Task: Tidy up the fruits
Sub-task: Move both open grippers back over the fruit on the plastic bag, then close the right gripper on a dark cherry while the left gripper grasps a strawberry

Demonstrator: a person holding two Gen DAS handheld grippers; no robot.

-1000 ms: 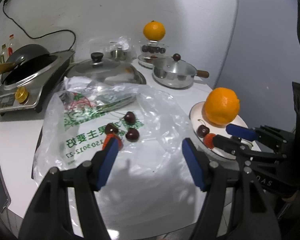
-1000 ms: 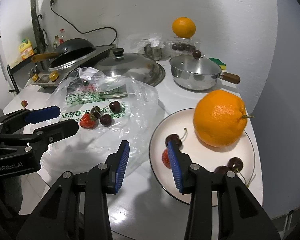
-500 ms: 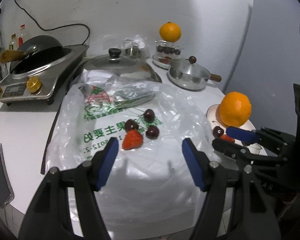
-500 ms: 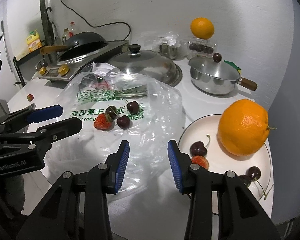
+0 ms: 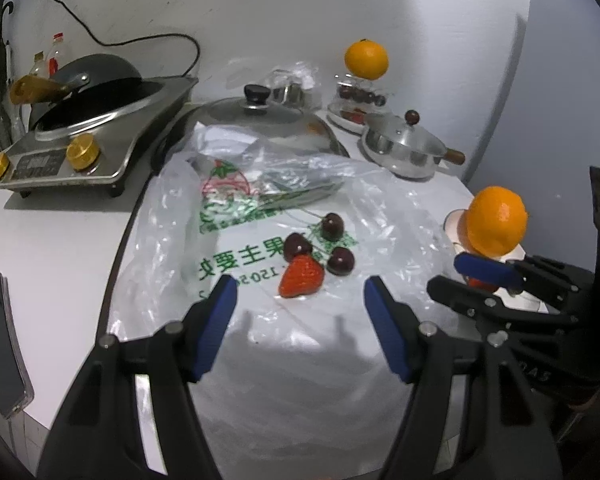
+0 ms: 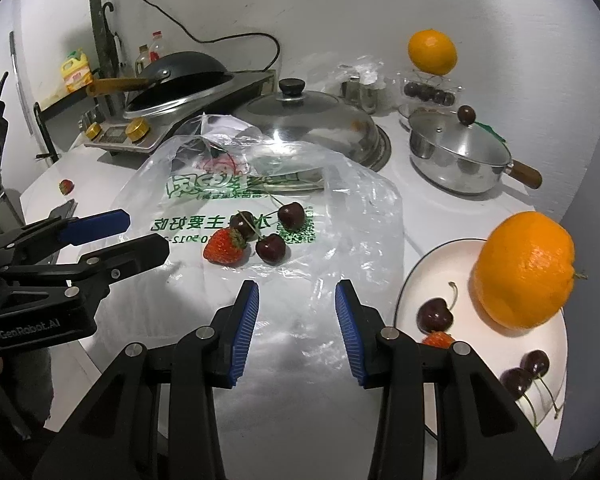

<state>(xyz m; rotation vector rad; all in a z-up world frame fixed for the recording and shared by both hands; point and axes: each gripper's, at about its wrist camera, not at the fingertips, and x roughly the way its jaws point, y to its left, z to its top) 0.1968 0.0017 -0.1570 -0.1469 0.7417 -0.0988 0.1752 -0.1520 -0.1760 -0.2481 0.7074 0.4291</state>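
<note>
1. Left wrist view: the left tongs (image 5: 298,300) fill the bottom of the frame, jaws spread wide with nothing between the blue pads, hovering above the clear plastic bag (image 5: 260,280) spread on the white table (image 5: 60,248).
2. Just above the gap, at frame centre, a strawberry (image 5: 301,277) lies on the bag, touching one of three dark cherries (image 5: 332,227).
3. At the right edge the right tongs (image 5: 460,276) reach in from the side, in front of a plate (image 5: 454,224) carrying an orange (image 5: 497,221).
4. Right wrist view: the right tongs (image 6: 297,308) sit at bottom centre, jaws parted more narrowly and empty, over the bag's (image 6: 340,208) near edge.
5. The strawberry (image 6: 224,247) and cherries (image 6: 271,249) lie above, at mid-frame.
6. The white plate (image 6: 412,280) at lower right holds the orange (image 6: 524,270), three cherries (image 6: 434,314) and a second strawberry (image 6: 438,338) partly hidden behind a tong arm.
7. The left tongs (image 6: 148,236) enter from the left edge, jaws apart.
</note>
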